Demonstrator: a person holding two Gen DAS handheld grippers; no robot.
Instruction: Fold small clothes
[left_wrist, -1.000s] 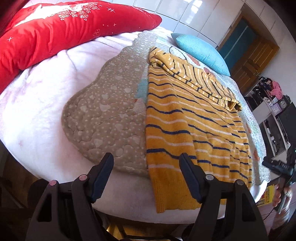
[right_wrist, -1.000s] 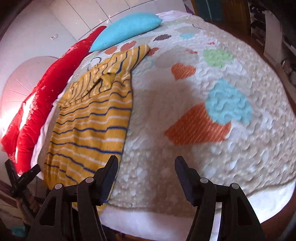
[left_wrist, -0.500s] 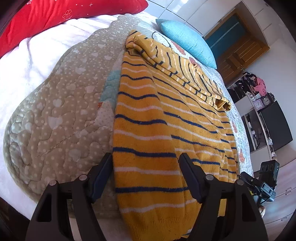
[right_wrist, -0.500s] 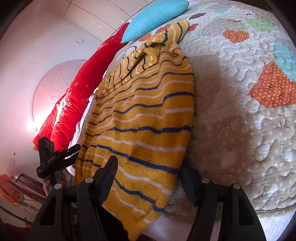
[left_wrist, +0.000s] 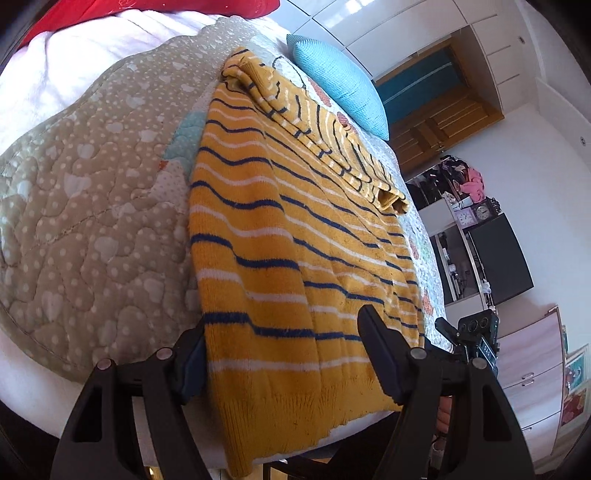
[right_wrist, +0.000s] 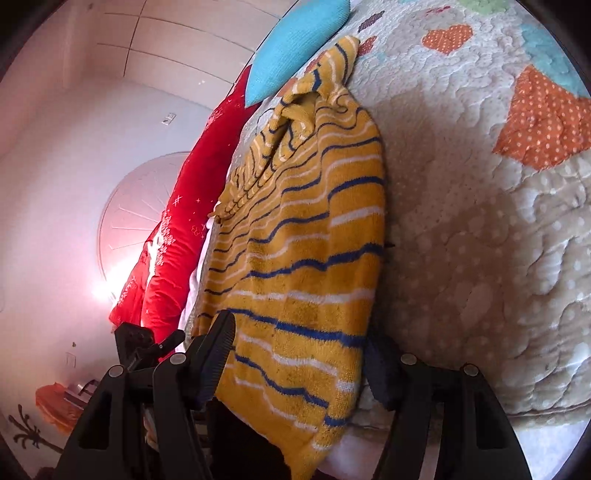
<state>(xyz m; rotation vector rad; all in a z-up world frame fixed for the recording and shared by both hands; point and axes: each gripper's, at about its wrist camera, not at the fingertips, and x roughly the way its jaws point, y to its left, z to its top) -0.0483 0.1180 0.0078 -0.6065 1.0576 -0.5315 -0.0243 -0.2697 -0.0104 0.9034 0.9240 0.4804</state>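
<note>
A yellow sweater (left_wrist: 280, 229) with navy and white stripes lies flat on the quilt (left_wrist: 92, 184), its sleeves folded across the top. Its hem hangs over the bed's near edge. My left gripper (left_wrist: 284, 354) is open at the hem's left corner: one finger sits beside the sweater's left edge, the other over the cloth. In the right wrist view the sweater (right_wrist: 306, 240) fills the middle. My right gripper (right_wrist: 299, 362) is open at the hem's right corner, with one finger above the knit and the other partly tucked behind its right edge. Neither pair of pads presses the cloth.
A blue pillow (left_wrist: 340, 85) lies beyond the sweater's collar. Red bedding (right_wrist: 177, 236) runs along the far left side, over a white blanket (left_wrist: 74, 66). Past the bed are a wooden door (left_wrist: 436, 122) and shelves with a dark screen (left_wrist: 498, 254).
Both grippers have tipped downward and come in to the sweater's hem, one at each corner, so the hem now lies between each pair of jaws. The jaws have kept the same width.
</note>
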